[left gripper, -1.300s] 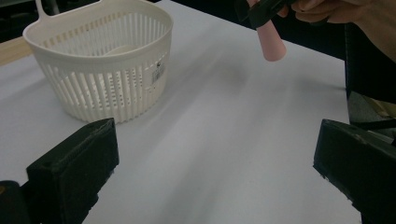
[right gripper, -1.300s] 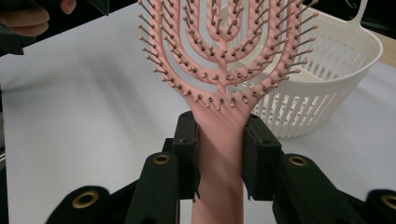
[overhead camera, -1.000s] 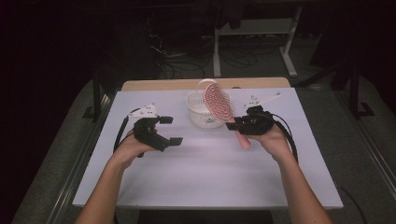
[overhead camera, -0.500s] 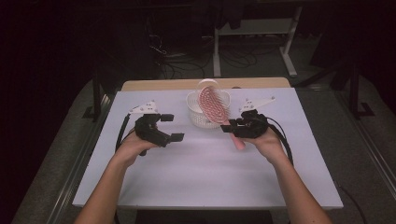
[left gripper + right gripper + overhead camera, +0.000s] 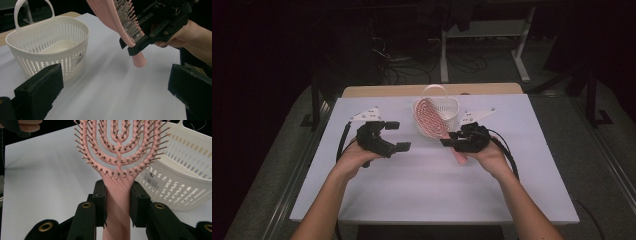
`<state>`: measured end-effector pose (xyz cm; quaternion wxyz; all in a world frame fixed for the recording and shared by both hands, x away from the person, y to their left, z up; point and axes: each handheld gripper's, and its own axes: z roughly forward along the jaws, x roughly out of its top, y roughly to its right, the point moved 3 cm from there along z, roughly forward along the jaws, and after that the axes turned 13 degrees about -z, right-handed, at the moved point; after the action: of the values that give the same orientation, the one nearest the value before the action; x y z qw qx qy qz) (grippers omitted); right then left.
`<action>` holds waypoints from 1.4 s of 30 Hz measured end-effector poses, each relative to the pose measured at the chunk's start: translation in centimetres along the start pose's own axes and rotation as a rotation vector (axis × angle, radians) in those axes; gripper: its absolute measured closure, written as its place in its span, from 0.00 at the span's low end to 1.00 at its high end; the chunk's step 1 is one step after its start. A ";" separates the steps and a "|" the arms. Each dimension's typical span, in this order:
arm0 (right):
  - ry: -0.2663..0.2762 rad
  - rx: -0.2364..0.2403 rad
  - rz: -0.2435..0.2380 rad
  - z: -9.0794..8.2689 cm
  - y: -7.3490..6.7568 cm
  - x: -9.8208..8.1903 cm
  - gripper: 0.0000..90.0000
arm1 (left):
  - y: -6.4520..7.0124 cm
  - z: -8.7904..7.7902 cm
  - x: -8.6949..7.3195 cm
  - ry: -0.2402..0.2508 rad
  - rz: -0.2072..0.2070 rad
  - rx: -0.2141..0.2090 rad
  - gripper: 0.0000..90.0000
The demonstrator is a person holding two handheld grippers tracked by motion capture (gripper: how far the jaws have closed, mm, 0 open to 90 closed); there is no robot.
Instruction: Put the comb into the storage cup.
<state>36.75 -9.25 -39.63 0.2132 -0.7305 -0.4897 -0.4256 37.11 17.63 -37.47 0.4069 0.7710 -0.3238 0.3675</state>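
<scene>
Since the earlier frames the right tool (image 5: 451,142) has drifted a bit toward the desk's middle w/ the brush, so the pink hairbrush (image 5: 430,118) head now overlaps the basket's left side in the high view instead of sitting at its right; left tool (image 5: 394,135) approx. where it was. Right tool is clamped on the brush: in the right gripper view both jaws press the handle (image 5: 117,202) from either side, just below where the head begins, w/ the vented head (image 5: 120,145) and its dark-tipped bristles rising above the jaws. In the left gripper view the handle's rounded end (image 5: 139,60) pokes out under the right tool (image 5: 140,45), clear of the desk surface; brush is tilted, bristles facing the right hand's side. White slotted basket (image 5: 443,111) w/ loop handle stands upright near the desk's (image 5: 427,200) far edge, approx. centre; brush head is in front of and above it, not inside, and whether it touches the rim can't be told. Basket (image 5: 50,47) interior looks bare in the left gripper view. Left tool is held over the desk's left half, jaws spread wide, nothing between them, well apart from basket and brush. Right hand (image 5: 487,155) wraps the right tool's body; cables trail back from both tools.
</scene>
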 end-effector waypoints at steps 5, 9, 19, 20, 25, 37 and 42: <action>-0.005 0.008 -0.014 0.6 -0.6 0.1 0.76 | 0.1 0.0 0.1 0.001 -0.006 -0.003 0.00; -0.009 0.012 -0.021 1.2 -1.0 0.2 0.76 | 0.1 0.0 0.1 0.000 -0.010 -0.003 0.00; -0.019 0.034 -0.039 2.5 -2.0 0.3 0.76 | 0.3 0.0 0.4 0.011 -0.016 0.008 0.00; -0.018 0.036 -0.040 2.6 -2.1 0.3 0.76 | 0.3 0.1 0.4 0.010 -0.018 0.011 0.00; -0.006 0.046 -0.047 2.9 -2.5 0.4 0.76 | 0.3 0.1 0.4 0.009 -0.025 0.017 0.00; 0.013 0.059 -0.067 3.5 -3.4 0.8 0.76 | 0.7 0.9 0.3 0.000 -0.030 0.017 0.00; 0.019 0.065 -0.077 3.7 -3.7 0.9 0.76 | 0.8 1.2 0.2 -0.004 -0.032 0.021 0.00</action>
<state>35.10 -4.49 -41.23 0.2249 -0.6997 -0.5289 -0.4245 36.96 16.17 -37.47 0.4040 0.7809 -0.3084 0.3630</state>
